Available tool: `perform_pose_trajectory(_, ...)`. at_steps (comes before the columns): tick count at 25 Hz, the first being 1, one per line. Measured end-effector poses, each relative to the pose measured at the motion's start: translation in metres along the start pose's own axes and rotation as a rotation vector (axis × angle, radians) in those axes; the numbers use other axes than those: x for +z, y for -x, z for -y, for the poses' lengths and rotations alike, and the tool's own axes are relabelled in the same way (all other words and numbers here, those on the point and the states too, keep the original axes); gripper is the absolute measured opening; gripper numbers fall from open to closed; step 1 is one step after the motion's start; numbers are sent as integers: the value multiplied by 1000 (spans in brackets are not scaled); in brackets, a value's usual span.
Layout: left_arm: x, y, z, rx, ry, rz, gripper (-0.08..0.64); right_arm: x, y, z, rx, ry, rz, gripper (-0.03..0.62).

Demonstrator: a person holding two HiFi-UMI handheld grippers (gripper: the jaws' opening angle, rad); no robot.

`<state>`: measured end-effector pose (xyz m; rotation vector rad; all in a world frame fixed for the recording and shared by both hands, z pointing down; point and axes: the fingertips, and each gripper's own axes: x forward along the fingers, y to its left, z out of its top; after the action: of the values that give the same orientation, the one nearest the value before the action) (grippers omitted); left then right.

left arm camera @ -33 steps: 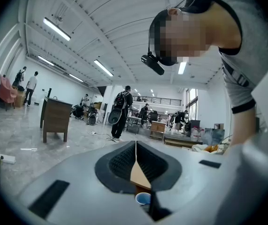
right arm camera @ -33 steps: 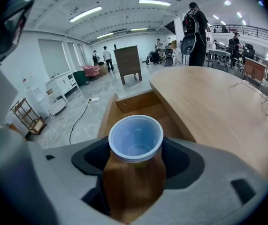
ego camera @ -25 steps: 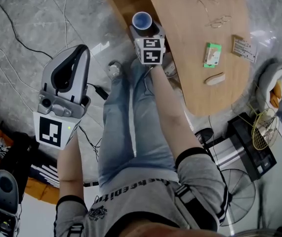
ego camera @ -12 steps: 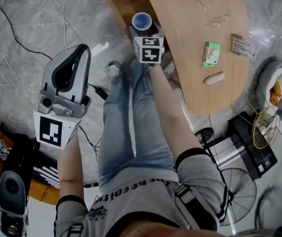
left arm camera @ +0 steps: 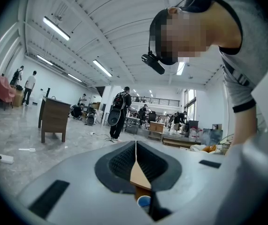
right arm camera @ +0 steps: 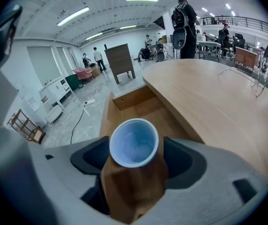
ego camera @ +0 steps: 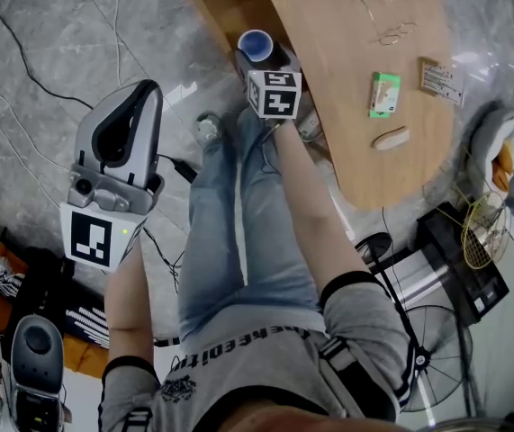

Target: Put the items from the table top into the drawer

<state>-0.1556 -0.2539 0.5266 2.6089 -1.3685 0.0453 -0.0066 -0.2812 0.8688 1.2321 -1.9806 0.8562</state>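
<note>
- The brown paper cup with a pale blue-white inside (right arm camera: 134,143) is sitting upright between the jaws of the right tool (right arm camera: 134,165), which is gripping it by its sides.
- The cup is hanging at the near end of the open wooden drawer (right arm camera: 141,108), which is standing out from the left edge of the light wooden desk (right arm camera: 209,102).
- A small green box (ego camera: 384,95), a beige oblong piece (ego camera: 390,139) and a printed card (ego camera: 442,81) are lying near the desk's right edge, apart from one another.
- Thin wire-framed glasses (ego camera: 392,34) are lying farther up the desk.
- The left tool (left arm camera: 135,149) is hovering over the grey marble floor (ego camera: 58,43), well apart from the desk, its jaws pressing together on nothing.
</note>
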Motion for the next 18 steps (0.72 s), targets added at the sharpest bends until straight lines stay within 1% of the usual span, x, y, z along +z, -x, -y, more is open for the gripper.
perform_pose_trajectory(5,2,4,8,-19,-12,3,12,1,14,-5,9,-33,31,356)
perform_pose_trajectory(7,6,4,12,-25,-22,7,12,4,25,-4,-2,-50,55,341)
perform_pose_trajectory(9,17,1,14,-16,-23,32,12,6,38,-5,-10,-59,69,307)
perform_pose_trajectory(11,28,-2,17,-11,-21,57,12,7,51,-8,-9,-51,73,241)
perform_pose_trajectory(14,37,-1,23,-21,-25,70,12,11,72,-13,-8,-22,86,137)
perform_pose_trajectory(17,46,0,33,-30,-30,82,12,19,97,-13,-26,-7,110,5)
perform_pose_trajectory(18,48,1,36,-32,-29,85,12,21,105,-14,-23,-7,120,5)
